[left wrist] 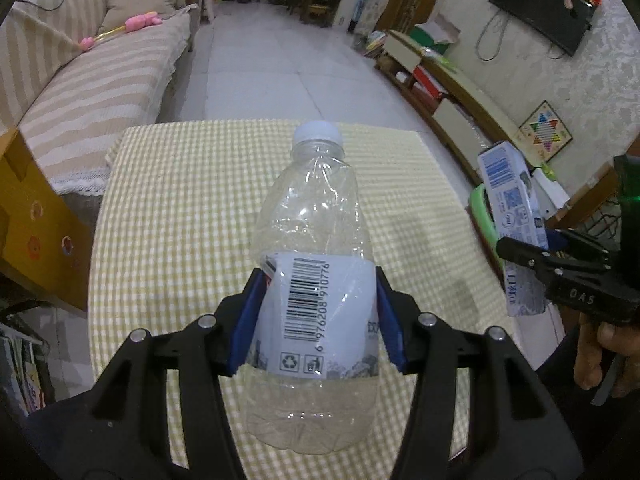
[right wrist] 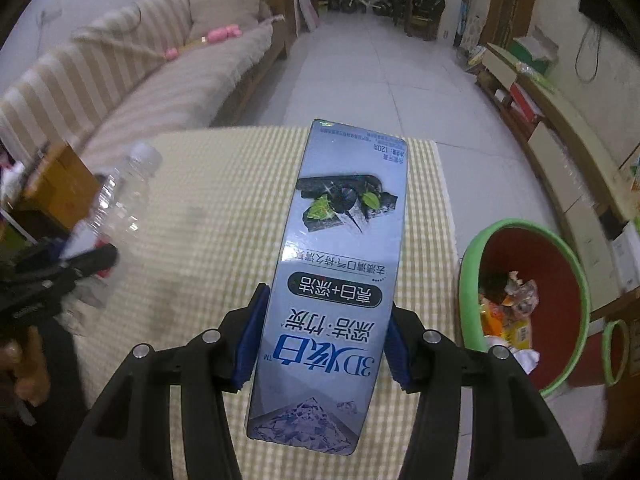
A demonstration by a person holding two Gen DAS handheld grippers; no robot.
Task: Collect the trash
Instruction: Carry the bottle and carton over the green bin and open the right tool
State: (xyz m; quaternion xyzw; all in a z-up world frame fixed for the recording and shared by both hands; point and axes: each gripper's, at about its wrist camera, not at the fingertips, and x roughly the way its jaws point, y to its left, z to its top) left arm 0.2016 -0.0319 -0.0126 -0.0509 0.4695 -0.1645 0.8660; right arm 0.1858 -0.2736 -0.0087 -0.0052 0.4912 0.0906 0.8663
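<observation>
My left gripper (left wrist: 318, 316) is shut on an empty clear plastic bottle (left wrist: 316, 240) with a white cap and a barcode label, held above the table (left wrist: 180, 208) covered in yellow checked cloth. My right gripper (right wrist: 324, 336) is shut on a long silver-blue toothpaste box (right wrist: 340, 264), also above the table. The box (left wrist: 516, 208) and right gripper show at the right of the left wrist view; the bottle (right wrist: 120, 204) and left gripper show at the left of the right wrist view. A red bin with a green rim (right wrist: 472, 256) holding trash stands on the floor right of the table.
A striped sofa (left wrist: 88, 92) runs along the left with a pink toy (left wrist: 140, 22) on it. A low TV cabinet (left wrist: 452, 84) lines the right wall. An orange box (left wrist: 36, 216) sits left of the table. Tiled floor (left wrist: 280, 60) stretches beyond.
</observation>
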